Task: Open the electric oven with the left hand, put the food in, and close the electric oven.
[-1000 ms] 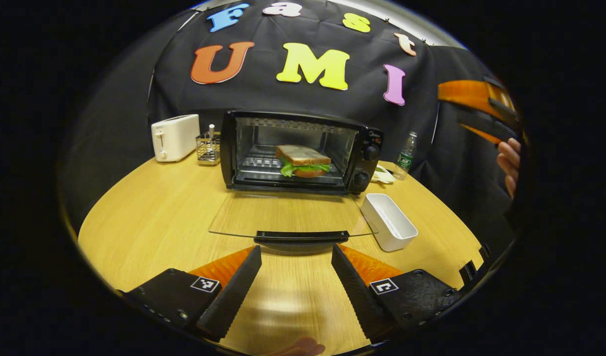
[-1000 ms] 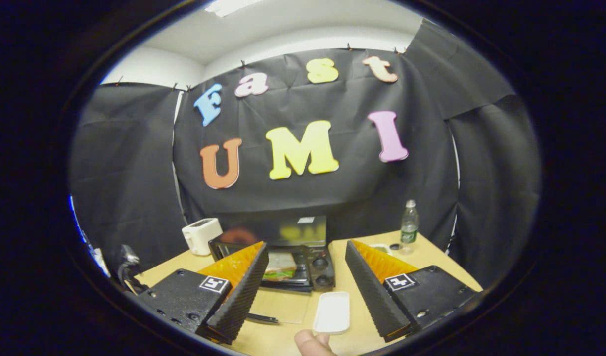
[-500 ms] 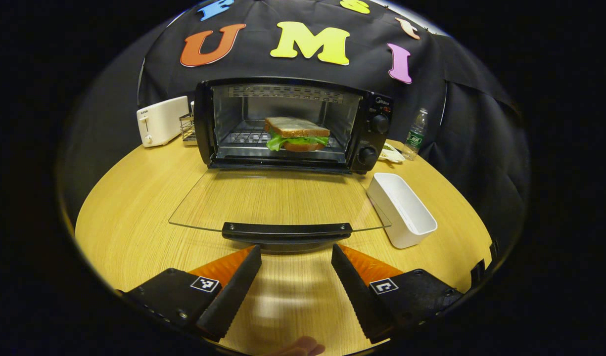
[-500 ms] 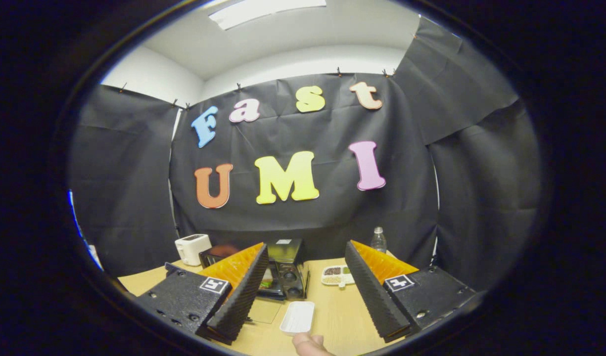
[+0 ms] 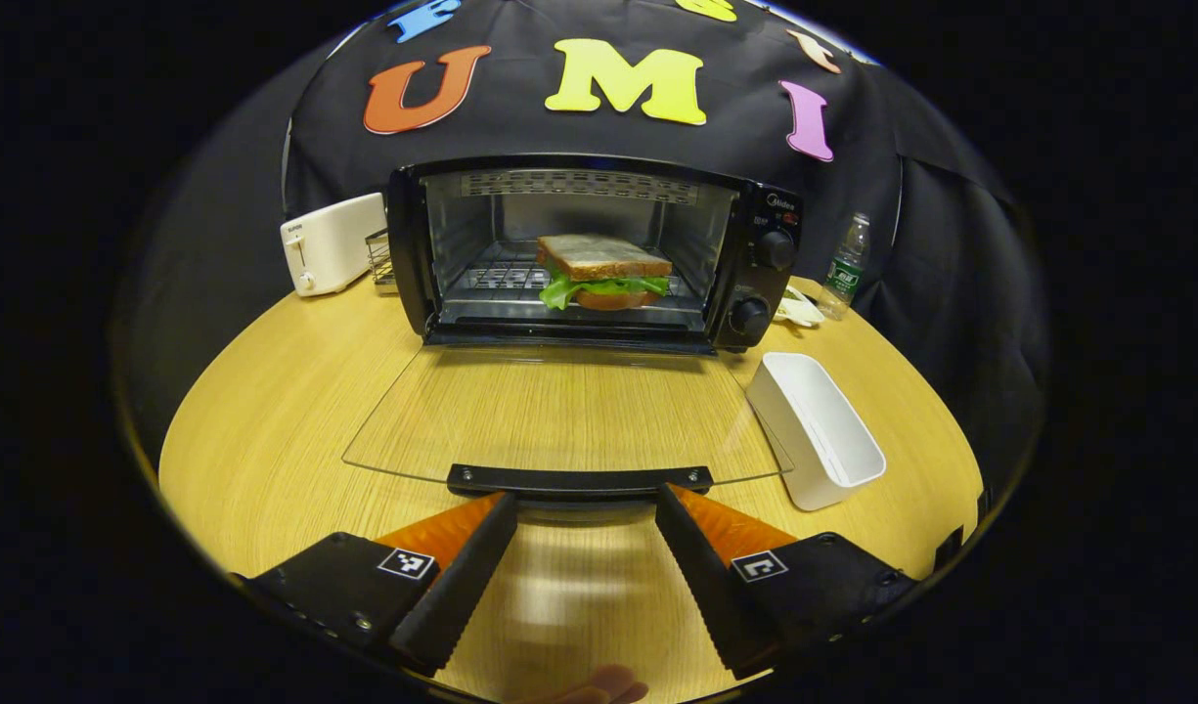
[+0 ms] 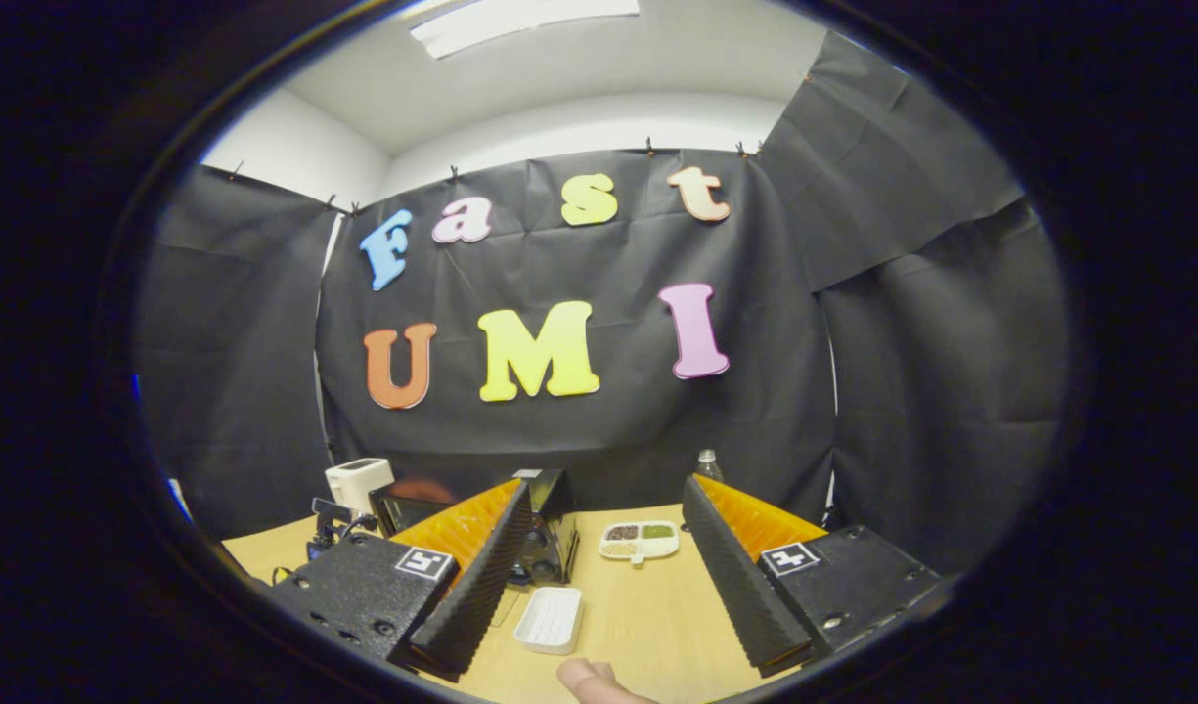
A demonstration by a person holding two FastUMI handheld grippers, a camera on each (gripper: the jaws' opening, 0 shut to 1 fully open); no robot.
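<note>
Left tongs nearer, sandwich inside oven

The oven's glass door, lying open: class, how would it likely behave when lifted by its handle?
The glass door looks like a rigid pane, so it would probably swing up stiffly about its edge at the oven. Its bar handle should give the left gripper a firmer hold than the smooth, breakable-looking glass.

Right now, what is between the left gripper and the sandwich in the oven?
In the left gripper view, the open glass oven door with its black handle lies flat between the left gripper and the lettuce sandwich.
</note>
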